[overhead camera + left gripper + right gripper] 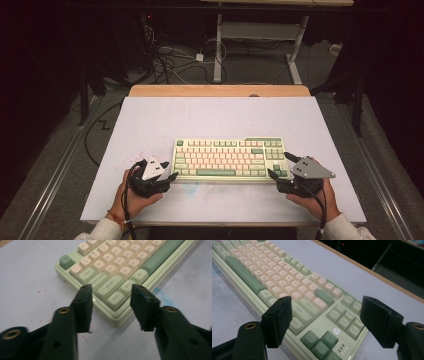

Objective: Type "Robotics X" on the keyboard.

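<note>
A: High view: a pale green mechanical keyboard [230, 159] lies on the near half of the white table [150, 120], a gripper at each end.

B: Gripping?

A: Not yet. Left gripper [111, 293] straddles the corner unclamped; right gripper [325, 315] gapes wide (a shallow, uneven bite might tilt it)

Table [150, 120] evenly lit, surroundings dark; gripper views soft, near jaws blurred.
</note>
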Demonstrator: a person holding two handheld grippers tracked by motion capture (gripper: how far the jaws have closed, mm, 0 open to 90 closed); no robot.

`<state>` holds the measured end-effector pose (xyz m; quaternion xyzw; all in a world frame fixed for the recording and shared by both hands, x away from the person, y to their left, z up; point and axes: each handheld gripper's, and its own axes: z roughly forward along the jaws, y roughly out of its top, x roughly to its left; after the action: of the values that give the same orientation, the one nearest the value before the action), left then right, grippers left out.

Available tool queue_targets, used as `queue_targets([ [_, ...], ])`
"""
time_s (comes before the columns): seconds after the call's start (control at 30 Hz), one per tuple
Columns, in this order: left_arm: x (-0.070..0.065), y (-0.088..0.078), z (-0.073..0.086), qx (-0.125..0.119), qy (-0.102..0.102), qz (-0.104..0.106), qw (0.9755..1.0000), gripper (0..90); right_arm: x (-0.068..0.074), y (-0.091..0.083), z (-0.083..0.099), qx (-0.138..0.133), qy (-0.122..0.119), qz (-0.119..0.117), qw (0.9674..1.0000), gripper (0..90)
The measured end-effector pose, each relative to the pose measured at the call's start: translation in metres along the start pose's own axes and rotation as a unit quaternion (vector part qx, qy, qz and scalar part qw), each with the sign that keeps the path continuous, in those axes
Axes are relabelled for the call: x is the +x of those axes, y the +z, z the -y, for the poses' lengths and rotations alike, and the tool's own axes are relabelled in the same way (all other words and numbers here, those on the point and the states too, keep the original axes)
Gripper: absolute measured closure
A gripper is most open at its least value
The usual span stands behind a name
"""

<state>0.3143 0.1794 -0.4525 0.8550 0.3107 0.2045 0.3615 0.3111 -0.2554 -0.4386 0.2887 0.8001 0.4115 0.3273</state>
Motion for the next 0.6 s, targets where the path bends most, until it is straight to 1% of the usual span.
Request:
queue_targets([
  [0.07, -0.001, 0.003, -0.007, -0.002, 0.004, 0.011, 0.9999, 66.4, 0.0, -0.003, 0.004, 0.008, -0.003, 0.002, 1.0, 26.1],
  [0.1, -0.001, 0.004, -0.01, 0.0, 0.009, 0.02, 0.9997, 71.8, 0.0, -0.003, 0.006, 0.016, 0.0, 0.004, 0.9999, 26.2],
  [0.13, -0.003, 0.005, -0.014, 0.002, 0.016, 0.022, 0.9996, 75.7, 0.0, -0.004, 0.007, 0.023, 0.002, 0.005, 0.9997, 26.2],
  [0.2, -0.004, 0.008, -0.02, 0.006, 0.021, 0.034, 0.9992, 83.6, 0.0, -0.007, 0.01, 0.026, 0.006, 0.007, 0.9996, 26.2],
  [0.23, -0.004, 0.011, -0.023, 0.007, 0.024, 0.037, 0.999, 85.4, 0.0, -0.009, 0.011, 0.026, 0.006, 0.008, 0.9996, 26.1],
  [0.27, -0.005, 0.013, -0.026, 0.009, 0.027, 0.04, 0.9988, 86.9, 0.0, -0.01, 0.012, 0.026, 0.009, 0.009, 0.9996, 26.2],
  [0.33, -0.006, 0.018, -0.031, 0.013, 0.031, 0.047, 0.9983, 87.0, -0.001, -0.011, 0.013, 0.025, 0.012, 0.009, 0.9996, 26.1],
  [0.53, -0.01, 0.033, -0.048, 0.022, 0.04, 0.065, 0.9968, 87.1, 0.001, -0.01, 0.015, 0.032, 0.01, 0.004, 0.9994, 26.1],
  [0.6, -0.011, 0.038, -0.053, 0.025, 0.04, 0.072, 0.9963, 87.1, 0.002, -0.009, 0.015, 0.034, 0.008, 0.002, 0.9994, 26.1],
])
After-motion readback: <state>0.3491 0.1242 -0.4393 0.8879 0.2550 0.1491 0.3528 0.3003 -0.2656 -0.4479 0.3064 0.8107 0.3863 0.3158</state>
